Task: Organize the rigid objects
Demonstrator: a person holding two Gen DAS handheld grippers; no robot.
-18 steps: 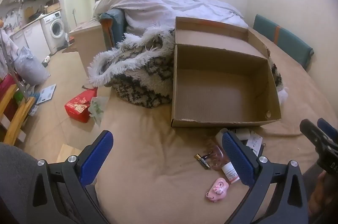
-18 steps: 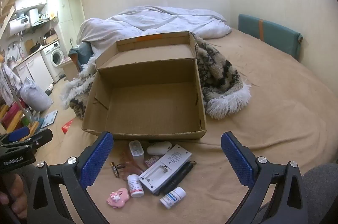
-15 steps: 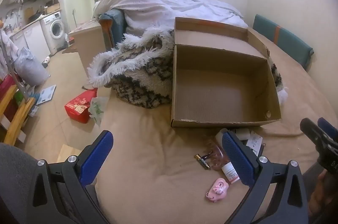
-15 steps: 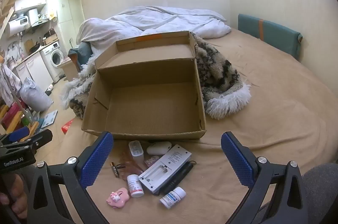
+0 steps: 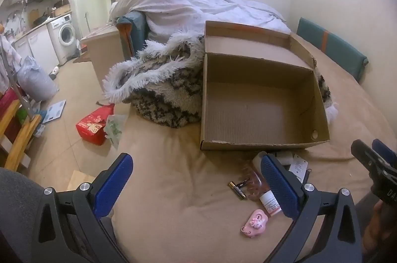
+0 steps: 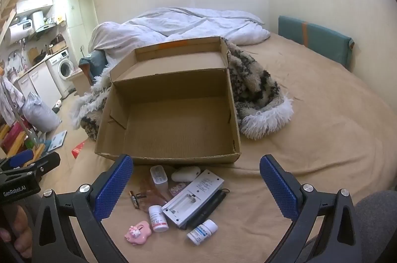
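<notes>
An open, empty cardboard box (image 6: 173, 158) (image 5: 260, 145) sits on the tan bed. In front of it lie small items: a white remote (image 6: 194, 196), two white pill bottles (image 6: 157, 214) (image 6: 202, 232), a pink charm (image 6: 137, 233) (image 5: 255, 223), a battery (image 6: 134, 199) (image 5: 237, 189), a white oval case (image 6: 186, 173), a small white box (image 6: 158, 177). My right gripper (image 6: 196, 184) is open above these items. My left gripper (image 5: 196, 183) is open to their left, its right finger hiding some of them.
A fuzzy patterned blanket (image 6: 258, 99) (image 5: 161, 89) lies behind and beside the box. A white duvet (image 6: 193, 24) is at the bed's far end. The bed's left edge drops to a floor with a red bag (image 5: 94, 124). A teal cushion (image 6: 315, 39) leans on the right wall.
</notes>
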